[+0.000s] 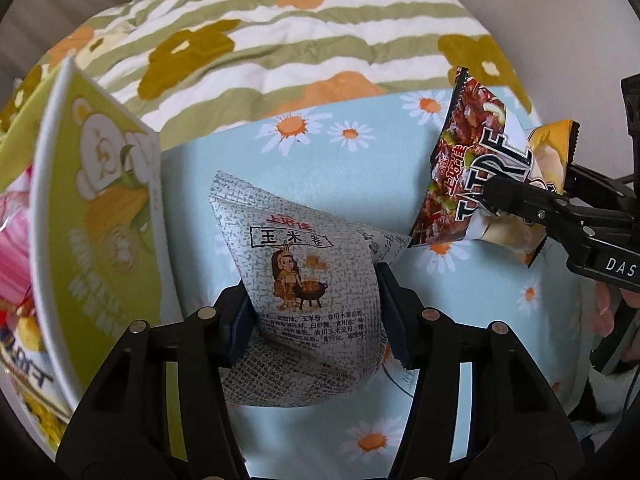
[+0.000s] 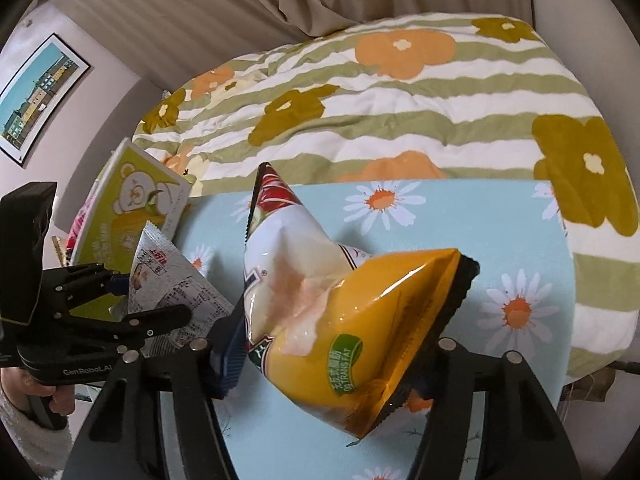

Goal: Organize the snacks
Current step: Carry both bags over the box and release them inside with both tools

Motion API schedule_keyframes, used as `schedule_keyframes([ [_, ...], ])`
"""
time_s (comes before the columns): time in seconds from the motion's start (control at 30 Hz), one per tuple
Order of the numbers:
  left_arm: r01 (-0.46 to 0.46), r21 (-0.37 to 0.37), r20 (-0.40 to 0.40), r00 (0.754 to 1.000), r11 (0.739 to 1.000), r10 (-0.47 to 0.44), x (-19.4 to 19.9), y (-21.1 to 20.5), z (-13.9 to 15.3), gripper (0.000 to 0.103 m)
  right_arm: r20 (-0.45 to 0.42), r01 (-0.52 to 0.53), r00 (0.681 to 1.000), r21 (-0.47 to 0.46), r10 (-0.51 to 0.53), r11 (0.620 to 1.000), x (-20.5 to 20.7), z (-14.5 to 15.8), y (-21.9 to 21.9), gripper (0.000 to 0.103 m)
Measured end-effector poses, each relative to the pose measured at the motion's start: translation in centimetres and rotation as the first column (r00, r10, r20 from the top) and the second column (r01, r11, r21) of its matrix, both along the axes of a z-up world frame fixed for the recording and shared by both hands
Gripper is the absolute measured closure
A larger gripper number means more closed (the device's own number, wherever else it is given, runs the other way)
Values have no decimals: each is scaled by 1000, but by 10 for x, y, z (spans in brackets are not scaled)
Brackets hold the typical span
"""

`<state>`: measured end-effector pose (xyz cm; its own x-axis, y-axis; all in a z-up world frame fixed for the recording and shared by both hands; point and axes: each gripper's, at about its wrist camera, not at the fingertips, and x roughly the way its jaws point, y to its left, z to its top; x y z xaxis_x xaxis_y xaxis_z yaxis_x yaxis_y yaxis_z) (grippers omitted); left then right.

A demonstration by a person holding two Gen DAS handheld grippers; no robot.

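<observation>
Pale blue cloth with white daisies covers the work surface, laid over a green-striped floral quilt, and both packets hang above it. At nine o'clock in the left wrist view stands the green bear-printed box, its open mouth tilted toward the camera, with pink and other wrappers showing inside; that looks like the place where the snacks go. The left gripper is closed to a narrow gap on the grey corn-roll packet, pads pressing its puffed sides, long axis running from six up toward eleven o'clock. So the box lies straight off to nine o'clock from that claw, just beside it, and the left hand is plainly the nearer one. Over at three o'clock the right gripper pinches the yellow-and-red chip bag, jaws drawn in on its crumpled middle, the bag's length slanting from five up to eleven o'clock in its own view. From there the box sits far off at ten o'clock, beyond the left claw, so the likely order is grey packet first.
</observation>
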<state>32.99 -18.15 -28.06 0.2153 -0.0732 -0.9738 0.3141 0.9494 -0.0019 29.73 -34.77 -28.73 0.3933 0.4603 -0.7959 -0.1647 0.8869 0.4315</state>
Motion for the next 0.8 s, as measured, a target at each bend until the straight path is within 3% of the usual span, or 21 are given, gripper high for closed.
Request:
schedule_keyframes([
  [0.17, -31, -42, 56, 998, 999, 33, -15, 10, 31, 52, 56, 7, 998, -29, -5, 1000, -11, 30, 0, 43],
  [0.4, -93, -121, 182, 977, 988, 114, -39, 50, 102, 52, 117, 5, 993, -32, -1, 999, -20, 83, 18, 43],
  [0.6, -157, -185, 269, 941, 970, 203, -47, 116, 154, 52, 191, -15, 981, -20, 18, 1000, -27, 130, 61, 43],
  [0.8, -213, -195, 312, 912, 957, 266, -43, 187, 182, 52, 242, -66, 968, -3, 64, 998, -31, 159, 126, 43],
])
